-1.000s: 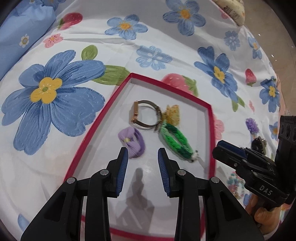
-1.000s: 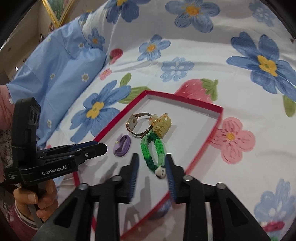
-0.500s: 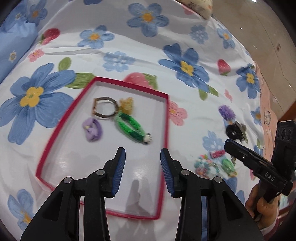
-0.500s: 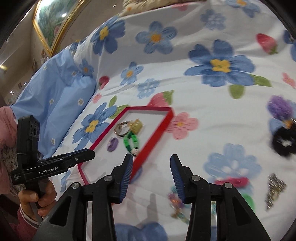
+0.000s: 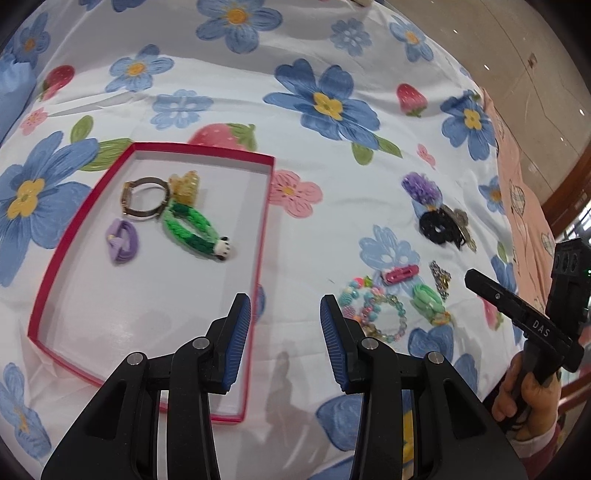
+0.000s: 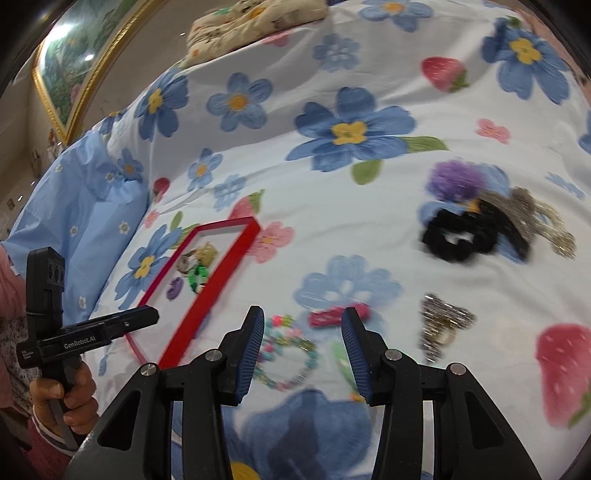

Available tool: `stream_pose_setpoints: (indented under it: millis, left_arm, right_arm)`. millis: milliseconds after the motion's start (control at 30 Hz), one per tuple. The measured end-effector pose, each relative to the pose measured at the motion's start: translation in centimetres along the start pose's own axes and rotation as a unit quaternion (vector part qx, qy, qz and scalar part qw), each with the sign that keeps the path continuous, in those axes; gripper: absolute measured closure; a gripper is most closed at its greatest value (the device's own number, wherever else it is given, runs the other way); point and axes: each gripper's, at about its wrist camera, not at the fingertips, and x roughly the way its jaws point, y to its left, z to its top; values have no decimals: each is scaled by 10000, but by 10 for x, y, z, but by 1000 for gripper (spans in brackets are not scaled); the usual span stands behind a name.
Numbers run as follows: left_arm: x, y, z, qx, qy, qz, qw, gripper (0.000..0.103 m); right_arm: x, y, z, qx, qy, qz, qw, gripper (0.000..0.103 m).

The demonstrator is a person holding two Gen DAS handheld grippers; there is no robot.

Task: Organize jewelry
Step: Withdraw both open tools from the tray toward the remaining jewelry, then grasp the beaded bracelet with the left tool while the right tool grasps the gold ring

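Observation:
A red-rimmed tray (image 5: 264,221) on the flowered bedspread holds a gold watch (image 5: 142,197), a yellow claw clip (image 5: 184,184), a green braided band (image 5: 188,230) and a purple bow tie (image 5: 122,242). To its right lie a beaded bracelet (image 5: 376,314), a pink clip (image 5: 400,273), a green hair tie (image 5: 426,301), a black scrunchie (image 5: 437,227) and a purple pompom (image 5: 421,186). My left gripper (image 5: 285,306) hangs open and empty over the tray's right rim. My right gripper (image 6: 303,321) is open and empty above the bracelet (image 6: 291,354), with the pink clip (image 6: 336,315) just beyond its fingertips.
A glittery clip (image 6: 443,321) lies right of the right gripper. A blue pillow (image 6: 74,206) sits left of the tray and a patterned cushion (image 6: 258,18) at the far end. The bed ends at the right, with bare floor (image 5: 517,55) beyond.
Both grippers have swung right, away from the tray's inside and toward the loose pile. The right one has left the green band and now hovers over the bracelet. Both jaws stand slightly wider.

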Motion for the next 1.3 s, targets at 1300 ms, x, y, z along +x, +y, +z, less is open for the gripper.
stream_pose_setpoints:
  millis: [1300]
  left_arm:
    - [99, -123, -36, 1612, 1092, -762, 9779, 66]
  right_arm:
    - [28, -75, -16, 97, 341, -1067, 9937, 70]
